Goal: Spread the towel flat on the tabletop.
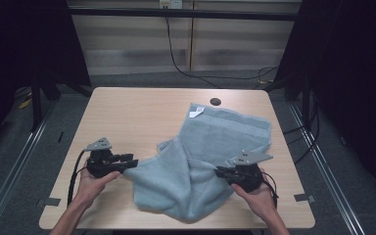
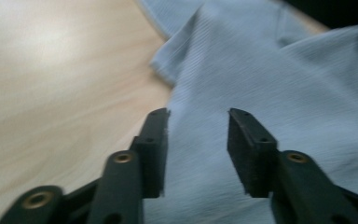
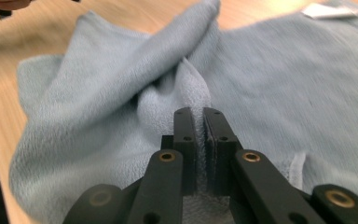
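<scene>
A pale blue towel lies rumpled on the wooden table, its far part flat and its near part bunched in folds. A white label shows at its far corner. My left gripper is at the towel's left edge, open, with the cloth lying between and beyond its jaws. My right gripper is at the towel's right side, shut on a raised fold of the towel.
A small dark round hole sits near the table's far edge. Bare wood spreads over the table's left half. Cables run on the floor behind the table, and metal rails flank both sides.
</scene>
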Demonstrator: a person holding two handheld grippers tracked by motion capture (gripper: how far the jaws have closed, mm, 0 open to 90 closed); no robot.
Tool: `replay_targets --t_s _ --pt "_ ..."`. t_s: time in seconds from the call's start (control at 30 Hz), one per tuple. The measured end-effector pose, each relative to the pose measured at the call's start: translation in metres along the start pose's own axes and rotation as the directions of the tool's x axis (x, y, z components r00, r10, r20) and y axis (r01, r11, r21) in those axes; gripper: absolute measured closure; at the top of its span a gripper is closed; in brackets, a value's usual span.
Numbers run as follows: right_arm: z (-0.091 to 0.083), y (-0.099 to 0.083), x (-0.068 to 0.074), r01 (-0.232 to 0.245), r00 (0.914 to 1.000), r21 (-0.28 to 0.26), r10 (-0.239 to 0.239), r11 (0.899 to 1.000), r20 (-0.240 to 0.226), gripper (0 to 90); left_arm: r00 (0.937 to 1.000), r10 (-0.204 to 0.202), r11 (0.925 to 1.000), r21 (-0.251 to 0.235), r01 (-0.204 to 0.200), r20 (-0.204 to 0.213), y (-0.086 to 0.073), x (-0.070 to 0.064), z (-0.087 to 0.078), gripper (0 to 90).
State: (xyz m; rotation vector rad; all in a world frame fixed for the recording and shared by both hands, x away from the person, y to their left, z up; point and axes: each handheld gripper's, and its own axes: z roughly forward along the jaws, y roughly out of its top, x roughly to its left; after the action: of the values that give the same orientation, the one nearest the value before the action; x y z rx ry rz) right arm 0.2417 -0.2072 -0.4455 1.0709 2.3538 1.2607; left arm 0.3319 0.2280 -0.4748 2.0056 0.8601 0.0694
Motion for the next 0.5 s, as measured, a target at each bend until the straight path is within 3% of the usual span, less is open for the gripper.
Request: replay_targets --t_s 0.1,0.13,0.23,0.4,0.5 --pt "-0.016 -0.018 -0.005 -0.03 0.9985 0.006 0.03 1.0 0.047 84.8 0.9999 -0.009 0.9981 0.061 0.009 -0.005 -0.007 0.003 0.009 44.9" --pt "-0.02 -0.022 -0.006 -0.042 0.9975 0.005 0.042 0.999 0.056 84.7 0.9999 -0.008 0.9964 0.084 0.008 0.011 -0.01 0.002 0.012 42.0" --pt "-0.027 -0.038 -0.013 -0.092 0.9927 0.02 0.09 0.996 0.08 84.5 0.9983 0.035 0.989 0.142 -0.041 0.045 -0.016 -0.008 0.02 38.6" --pt "-0.021 -0.053 -0.017 -0.113 0.9904 0.057 0.108 0.992 0.086 81.6 0.992 0.084 0.981 0.167 -0.099 0.095 -0.021 -0.025 0.026 41.8" --pt "-0.015 -0.053 -0.016 -0.107 0.9921 0.085 0.101 0.991 0.074 70.0 0.9855 0.131 0.9727 0.178 -0.149 0.107 -0.024 -0.033 0.024 48.5"
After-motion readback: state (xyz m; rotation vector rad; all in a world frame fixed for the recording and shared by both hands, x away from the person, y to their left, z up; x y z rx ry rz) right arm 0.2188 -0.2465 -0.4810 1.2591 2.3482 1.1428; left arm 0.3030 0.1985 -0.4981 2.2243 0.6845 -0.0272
